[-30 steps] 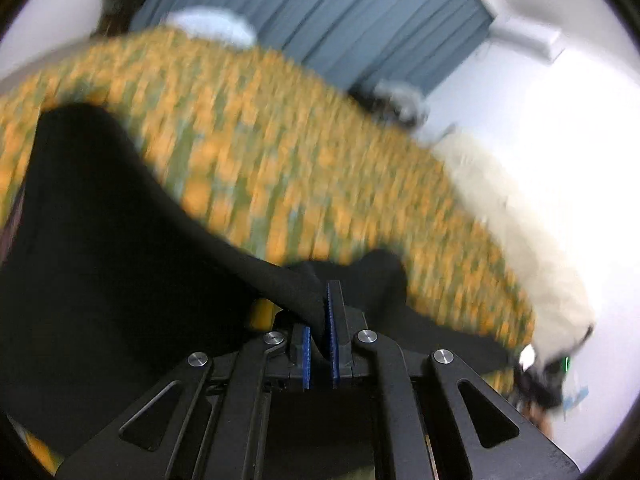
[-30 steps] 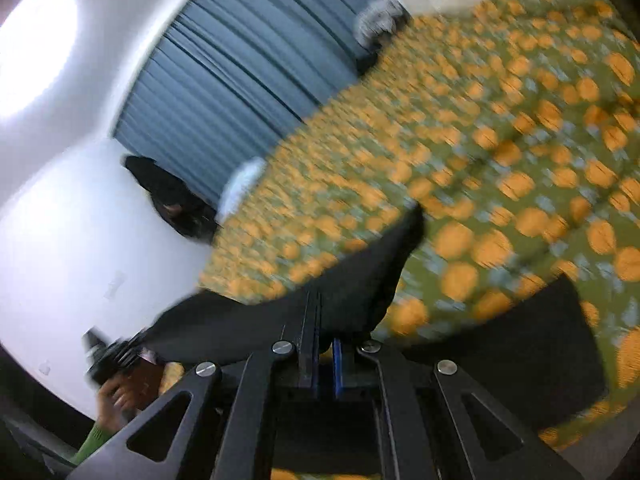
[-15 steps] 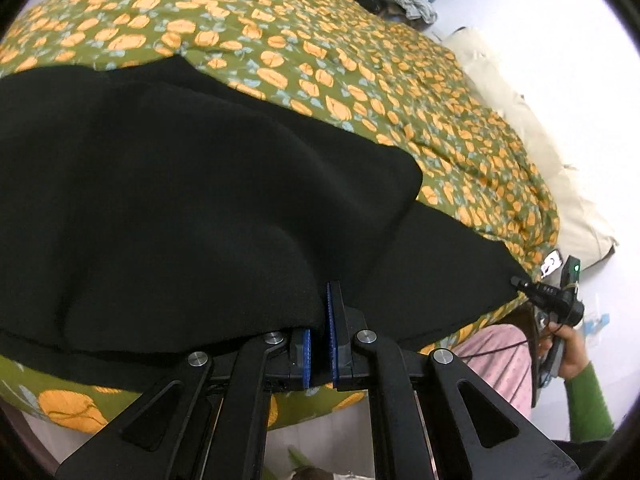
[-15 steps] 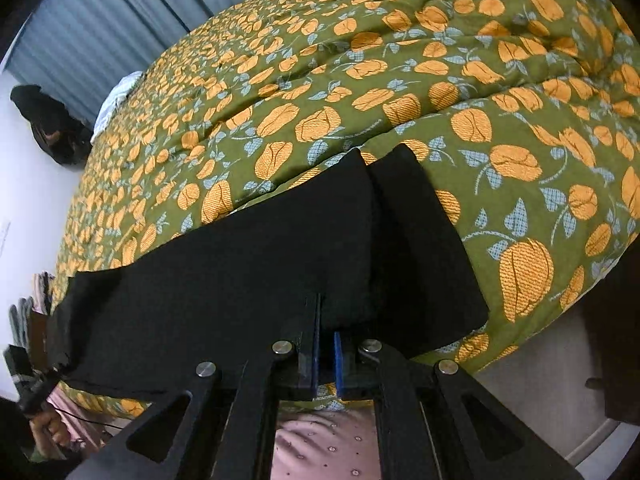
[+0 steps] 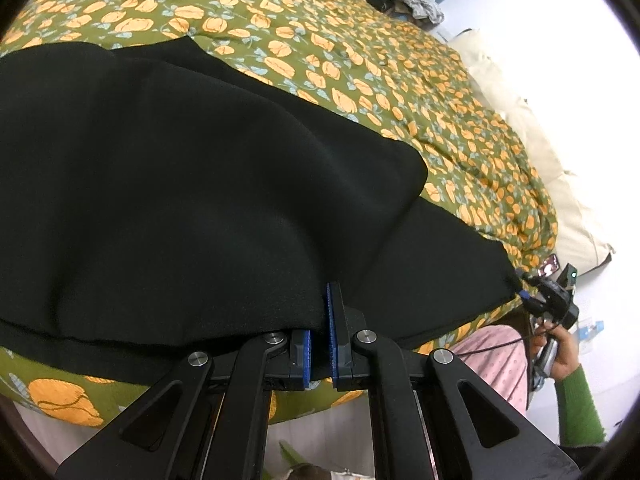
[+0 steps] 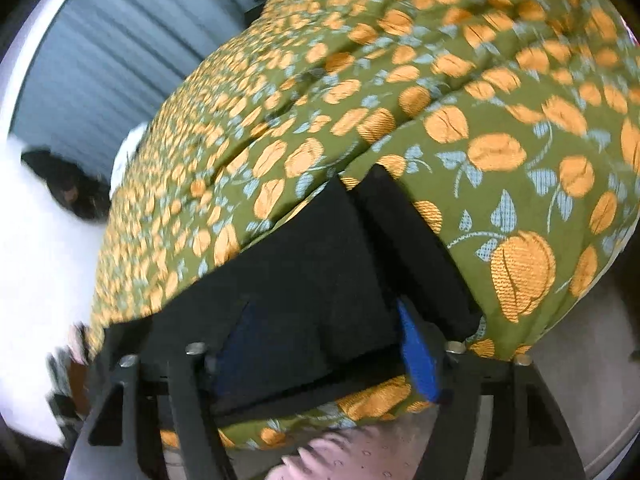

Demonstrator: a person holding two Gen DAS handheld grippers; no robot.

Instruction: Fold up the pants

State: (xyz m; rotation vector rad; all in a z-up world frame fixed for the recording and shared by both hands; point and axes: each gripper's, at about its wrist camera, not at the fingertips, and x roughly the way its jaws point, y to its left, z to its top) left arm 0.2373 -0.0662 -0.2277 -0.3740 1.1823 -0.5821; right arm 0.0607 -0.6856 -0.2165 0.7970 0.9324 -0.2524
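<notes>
Black pants [image 5: 192, 184] lie folded lengthwise along the near edge of the bed, one layer on top of the other. My left gripper [image 5: 318, 336] is shut on the pants' near edge, cloth pinched between its blue pads. In the right wrist view the pants' end [image 6: 320, 264] lies on the bedspread. My right gripper [image 6: 320, 348] is open, jaws spread wide, with the cloth lying between them and not pinched. This view is motion-blurred.
The bed carries a green bedspread with orange flowers [image 5: 360, 64], also in the right wrist view [image 6: 480, 100]. A cream pillow [image 5: 560, 184] lies at the far right. The person's pink-trousered legs [image 5: 492, 364] stand against the bed edge. Blue curtains [image 6: 100, 60] hang behind.
The pants came down from the air onto the bed and were laid flat. My right gripper has opened and let go of the cloth. My left gripper stays shut on it.
</notes>
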